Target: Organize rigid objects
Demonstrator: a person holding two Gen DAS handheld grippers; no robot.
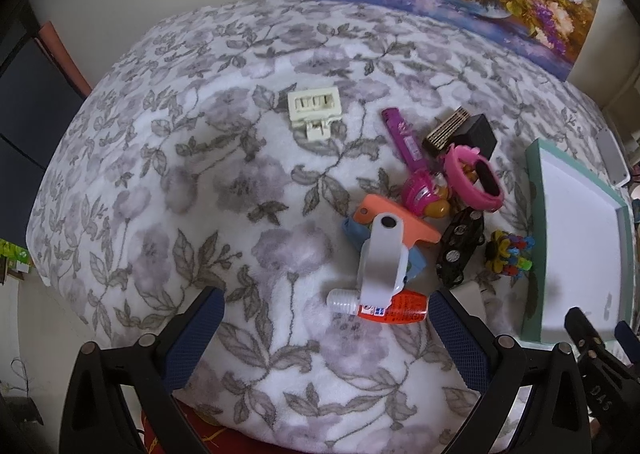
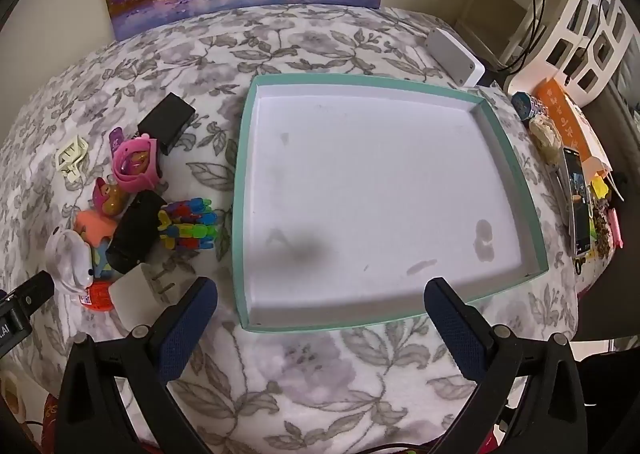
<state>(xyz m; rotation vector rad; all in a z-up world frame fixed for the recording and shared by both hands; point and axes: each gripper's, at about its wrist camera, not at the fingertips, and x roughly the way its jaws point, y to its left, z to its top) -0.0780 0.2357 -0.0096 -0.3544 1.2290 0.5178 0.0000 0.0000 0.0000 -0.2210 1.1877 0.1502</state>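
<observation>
Hovering open: left gripper point(image 1: 326, 328) over toys, right gripper point(image 2: 320, 310) over tray point(image 2: 240, 190)

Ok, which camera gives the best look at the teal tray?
The right wrist view: the teal tray fills its centre, with all four rims and the bare white floor visible. The left wrist view catches only its near-left portion at the right edge.

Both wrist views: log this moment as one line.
left gripper: open, above orange bottle | right gripper: open, over tray near edge | tray: empty | toys: piled left of tray
</observation>
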